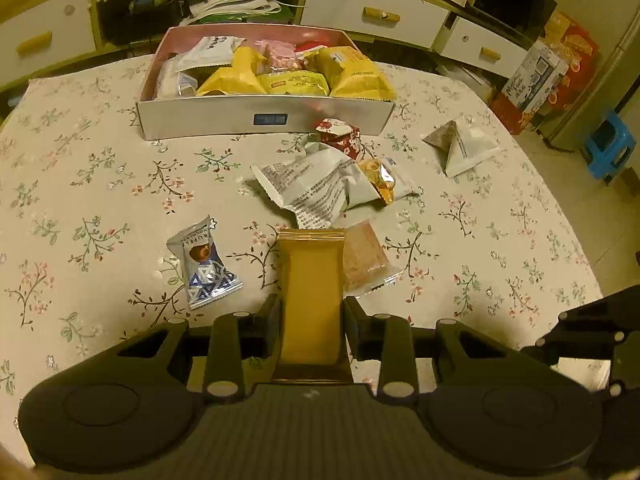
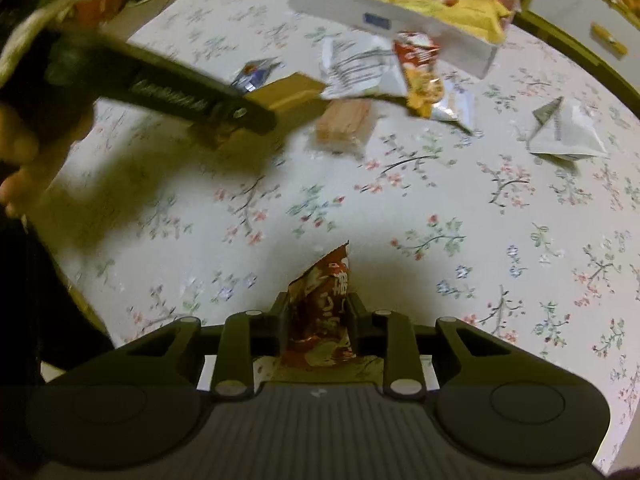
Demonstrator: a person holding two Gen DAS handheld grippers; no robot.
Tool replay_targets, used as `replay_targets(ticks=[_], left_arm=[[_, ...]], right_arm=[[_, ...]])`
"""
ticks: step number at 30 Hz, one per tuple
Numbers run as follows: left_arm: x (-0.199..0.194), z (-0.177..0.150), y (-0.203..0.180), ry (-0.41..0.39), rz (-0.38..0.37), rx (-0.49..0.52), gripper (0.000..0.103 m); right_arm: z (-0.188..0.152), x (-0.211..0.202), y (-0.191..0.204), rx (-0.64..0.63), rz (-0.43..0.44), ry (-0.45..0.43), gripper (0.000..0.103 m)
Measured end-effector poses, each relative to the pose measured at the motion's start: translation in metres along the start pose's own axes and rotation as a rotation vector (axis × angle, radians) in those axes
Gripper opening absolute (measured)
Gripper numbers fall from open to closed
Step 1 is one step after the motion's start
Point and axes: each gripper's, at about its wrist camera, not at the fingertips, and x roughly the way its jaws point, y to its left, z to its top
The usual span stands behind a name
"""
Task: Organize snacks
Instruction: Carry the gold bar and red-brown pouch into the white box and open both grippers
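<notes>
My left gripper [image 1: 311, 312] is shut on a flat gold snack packet [image 1: 311, 288] and holds it above the floral tablecloth; the packet also shows in the right wrist view [image 2: 290, 92]. My right gripper [image 2: 318, 320] is shut on a red printed snack packet [image 2: 322, 308], held over the cloth. The white snack box [image 1: 264, 120], pink inside and full of yellow and white packets, stands at the far side of the table, also in the right wrist view [image 2: 440, 34]. Loose packets lie in front of it: a white printed wrapper [image 1: 312, 188], a blue-and-silver truffle packet [image 1: 204, 264], a clear pink wafer packet [image 1: 366, 260].
A grey-and-white triangular packet [image 1: 460, 148] lies to the right on the table. A red-and-white packet [image 1: 340, 136] leans against the box front. Behind the table stands a cabinet with white drawers [image 1: 376, 12]. A blue stool [image 1: 610, 148] and cartons sit on the floor at right.
</notes>
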Motion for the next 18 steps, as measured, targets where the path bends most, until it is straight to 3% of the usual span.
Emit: replay_targets(ticks=[8,18], left_arm=[[-0.009,0.007,0.000,-0.022,-0.037,-0.022,0.038],[-0.017,0.029,0.018,-0.061,-0.024,-0.058,0.038]], right_arm=[[0.006,-0.011,-0.020,0.097,0.037,-0.056,0.025],[0.054,-0.014,-0.036,0.124,0.046,-0.124,0.025]])
